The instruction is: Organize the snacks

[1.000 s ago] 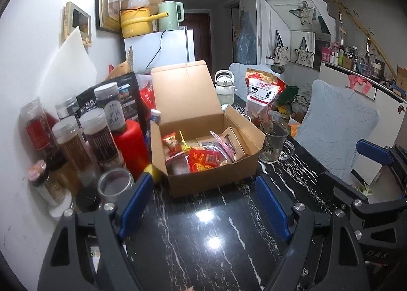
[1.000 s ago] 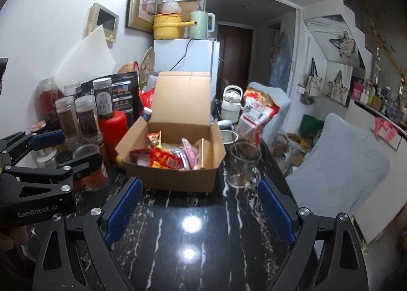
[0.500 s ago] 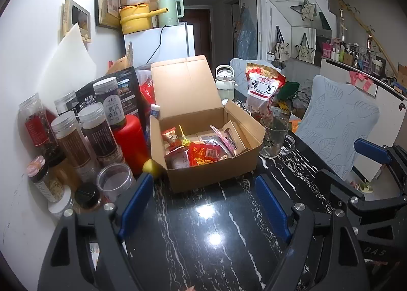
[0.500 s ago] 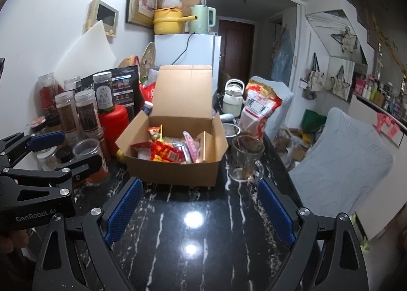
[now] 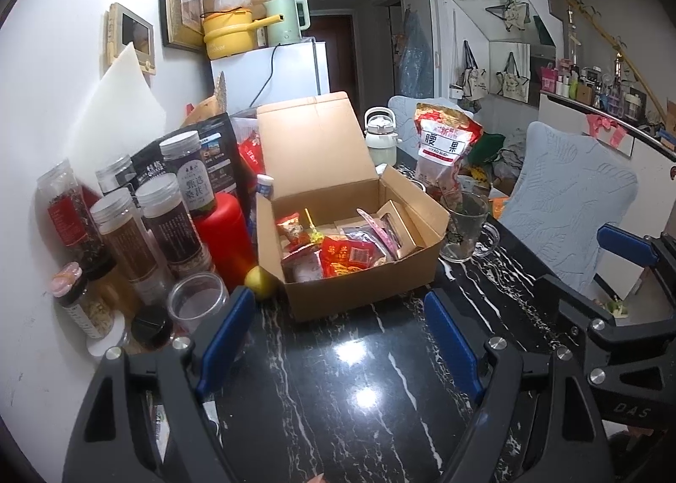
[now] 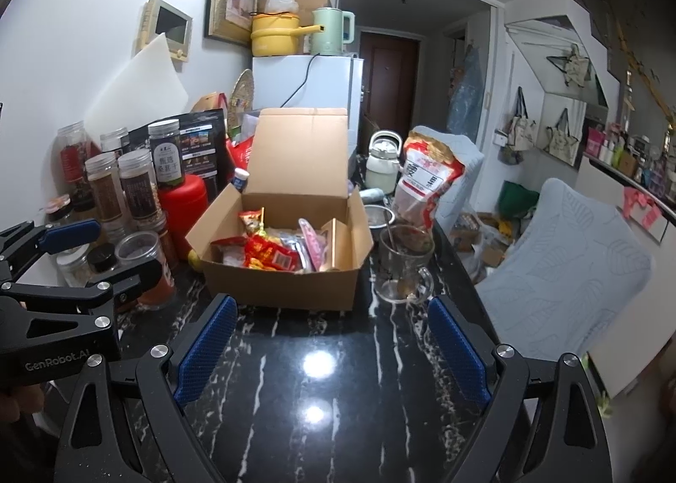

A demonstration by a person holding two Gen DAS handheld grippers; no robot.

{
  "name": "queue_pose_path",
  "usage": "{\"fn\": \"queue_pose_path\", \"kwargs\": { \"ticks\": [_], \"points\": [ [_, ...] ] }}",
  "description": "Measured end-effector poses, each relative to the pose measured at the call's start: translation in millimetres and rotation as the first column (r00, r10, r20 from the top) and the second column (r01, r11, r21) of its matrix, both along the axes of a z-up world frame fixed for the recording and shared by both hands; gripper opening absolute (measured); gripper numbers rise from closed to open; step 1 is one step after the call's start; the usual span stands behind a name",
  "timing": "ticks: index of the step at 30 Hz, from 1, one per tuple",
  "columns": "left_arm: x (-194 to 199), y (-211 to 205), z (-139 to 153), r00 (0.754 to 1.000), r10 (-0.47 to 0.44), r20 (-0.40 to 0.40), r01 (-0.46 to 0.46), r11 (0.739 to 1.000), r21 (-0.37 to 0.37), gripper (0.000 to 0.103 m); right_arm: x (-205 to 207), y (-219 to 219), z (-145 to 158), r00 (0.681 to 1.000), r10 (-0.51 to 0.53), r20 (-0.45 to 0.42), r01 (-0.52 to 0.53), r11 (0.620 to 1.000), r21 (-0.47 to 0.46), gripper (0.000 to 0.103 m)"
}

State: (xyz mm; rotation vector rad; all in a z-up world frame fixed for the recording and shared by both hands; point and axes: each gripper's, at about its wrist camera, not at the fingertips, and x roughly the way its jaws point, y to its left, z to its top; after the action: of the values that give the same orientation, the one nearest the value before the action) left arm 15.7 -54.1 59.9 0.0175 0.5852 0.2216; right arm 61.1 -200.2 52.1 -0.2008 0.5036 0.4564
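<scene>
Home: fridge [image 6: 307, 81], kettle [image 6: 331, 31], cluttered dining table [image 6: 338, 377].

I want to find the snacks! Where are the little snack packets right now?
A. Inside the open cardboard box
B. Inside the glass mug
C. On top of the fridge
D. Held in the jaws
A. The snack packets lie inside the open cardboard box on the black table, its lid standing up; both the left gripper and the right gripper have their jaws apart and hold nothing.
</scene>
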Motion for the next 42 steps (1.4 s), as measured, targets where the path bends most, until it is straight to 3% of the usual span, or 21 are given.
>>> {"fn": "queue_pose_path", "kwargs": {
  "ticks": [42],
  "points": [
    [4.3, 3.7, -2.2, 1.0, -0.005, -0.004, 0.005, 1.0, -0.008, 0.083, -1.5, -3.8, -3.6, 1.0, -0.024, -0.004, 0.024, 1.0, -0.009, 0.093]
  ]
}}
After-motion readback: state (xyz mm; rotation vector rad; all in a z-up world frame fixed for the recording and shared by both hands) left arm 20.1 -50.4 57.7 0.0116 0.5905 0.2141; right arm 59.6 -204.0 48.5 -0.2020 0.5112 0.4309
